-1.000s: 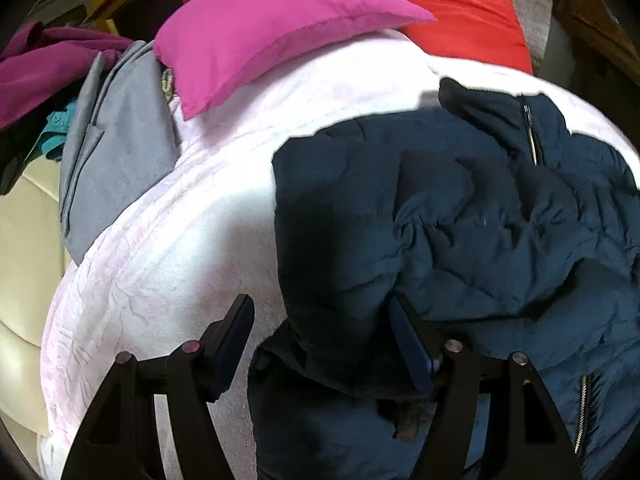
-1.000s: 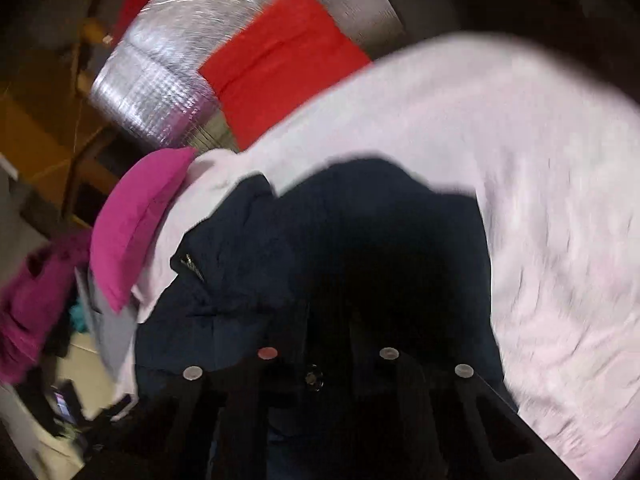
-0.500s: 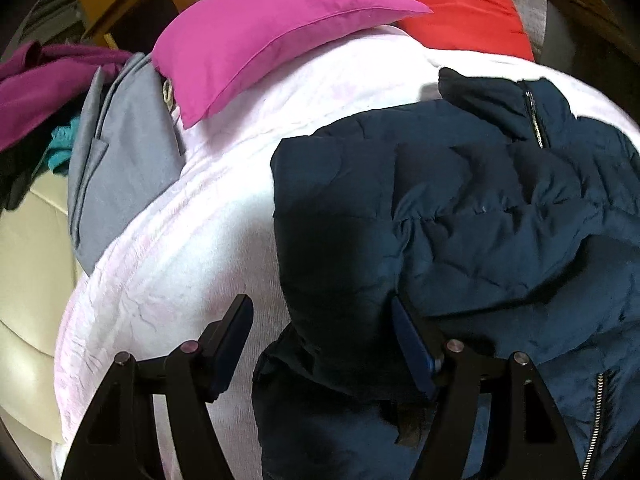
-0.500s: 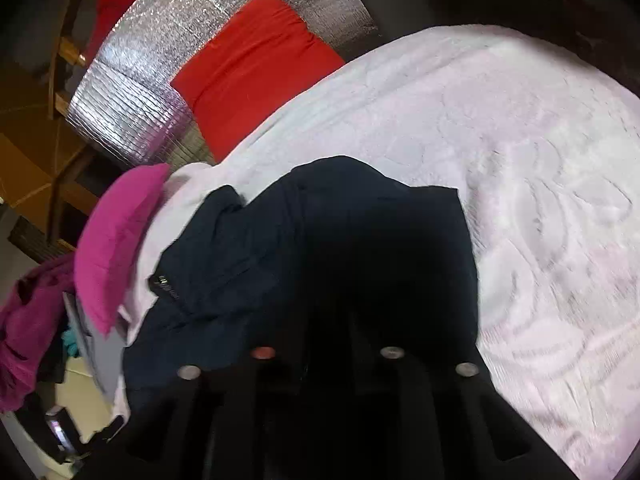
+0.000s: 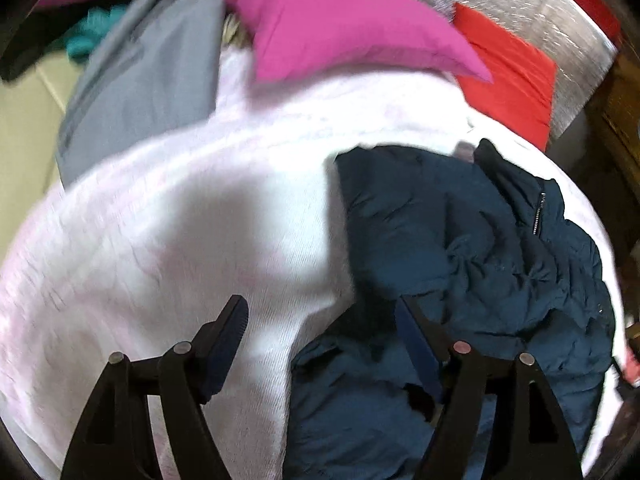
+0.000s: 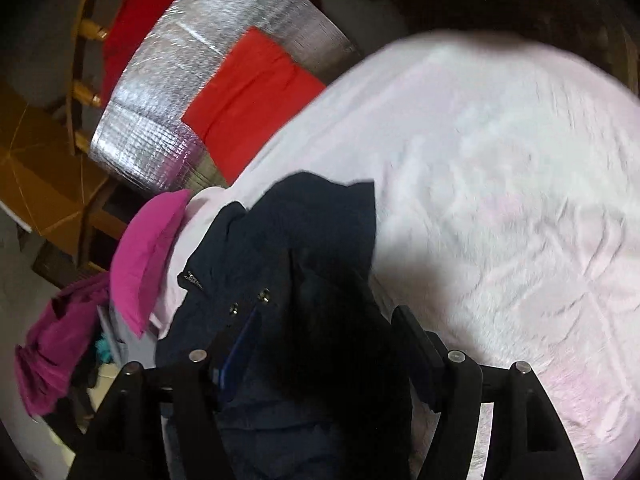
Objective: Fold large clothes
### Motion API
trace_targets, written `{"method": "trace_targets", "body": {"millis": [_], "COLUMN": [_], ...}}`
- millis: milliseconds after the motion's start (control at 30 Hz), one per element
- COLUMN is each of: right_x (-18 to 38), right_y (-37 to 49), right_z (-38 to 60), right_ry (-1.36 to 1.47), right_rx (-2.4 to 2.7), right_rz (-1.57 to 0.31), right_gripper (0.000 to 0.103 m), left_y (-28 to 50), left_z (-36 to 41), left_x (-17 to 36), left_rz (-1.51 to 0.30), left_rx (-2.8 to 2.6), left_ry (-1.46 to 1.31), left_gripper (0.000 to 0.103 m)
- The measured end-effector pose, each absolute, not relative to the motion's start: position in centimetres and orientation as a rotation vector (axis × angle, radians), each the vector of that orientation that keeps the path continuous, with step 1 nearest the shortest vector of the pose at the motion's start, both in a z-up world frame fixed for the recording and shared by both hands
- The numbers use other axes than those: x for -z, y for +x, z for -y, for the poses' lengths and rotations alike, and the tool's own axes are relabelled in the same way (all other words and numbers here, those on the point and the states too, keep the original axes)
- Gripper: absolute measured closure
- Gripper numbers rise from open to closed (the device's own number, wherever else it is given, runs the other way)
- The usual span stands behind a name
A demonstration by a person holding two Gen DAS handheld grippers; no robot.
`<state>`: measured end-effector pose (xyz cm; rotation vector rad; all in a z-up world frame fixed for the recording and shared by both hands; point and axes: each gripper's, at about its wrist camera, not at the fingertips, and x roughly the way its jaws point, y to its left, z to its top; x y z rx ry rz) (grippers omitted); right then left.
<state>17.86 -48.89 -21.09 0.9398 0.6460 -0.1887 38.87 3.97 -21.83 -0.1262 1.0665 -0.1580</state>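
A dark navy puffer jacket (image 5: 460, 248) lies crumpled on a pale pink bedspread (image 5: 180, 240). My left gripper (image 5: 324, 324) is open above the jacket's left edge, with its right finger over the fabric and its left finger over the bedspread. In the right wrist view the jacket (image 6: 288, 240) lies under my right gripper (image 6: 324, 332), which is open with dark fabric between its fingers. I cannot see any fabric pinched.
A magenta pillow (image 5: 340, 28) and a red pillow (image 5: 508, 84) lie at the head of the bed against a silver quilted panel (image 6: 192, 80). Grey clothing (image 5: 140, 92) hangs off the bed's left side. A wooden chair (image 6: 84, 92) stands beyond.
My right gripper has opened; it was shut around the jacket before. My left gripper has swung left, so more bare bedspread lies under it. The jacket sits further right in its view.
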Motion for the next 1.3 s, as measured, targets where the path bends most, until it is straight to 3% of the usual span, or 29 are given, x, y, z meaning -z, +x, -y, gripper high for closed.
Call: {"method": "trace_targets", "body": {"millis": [233,367,467,833,1033,1133,1167,1233,1300], "right_x": [23.6,22.4,20.8,21.8,22.7,23.2,23.2,22.7,21.3], "right_y": [19.6,20.5,20.3,21.0,21.1,21.0,21.0,21.4,21.3], "right_z": [48.9,47.5,46.5,46.1,47.2,47.6,47.5,46.9,45.9], "right_ry": [0.952,0.858,0.792,0.76,0.848,0.886,0.882,0.84,0.778], "right_rx": [0.194,0.169,0.156,0.22,0.203,0.188,0.187,0.188,0.195], "right_rz": [-0.683,-0.715,-0.657,-0.715,-0.738,-0.707,-0.706,-0.718,-0.693], "right_gripper": [0.031,0.061,0.07,0.068,0.05,0.049,0.052,0.07,0.074], "left_y": [39.6,39.6,39.9,39.6,38.6,38.3,38.4,38.5,38.6], "left_z": [-4.8,-3.7,-3.0,0.8,2.4,2.8,2.8,2.7,2.6], "left_x": [24.2,24.5,24.3,24.3,23.7,23.4,23.4,23.5,23.6], "left_rz": [-1.154,-1.161,-1.147,-1.075,-1.011,-0.997,-0.996,-0.998,-0.998], "left_rx": [0.201,0.235,0.242,0.179,0.142,0.139,0.14,0.142,0.142], "left_ry": [-0.261,-0.271,-0.263,-0.006,0.138,0.162,0.162,0.158,0.157], "left_gripper": [0.026,0.026,0.026,0.03,0.03,0.03,0.03,0.03,0.03]}}
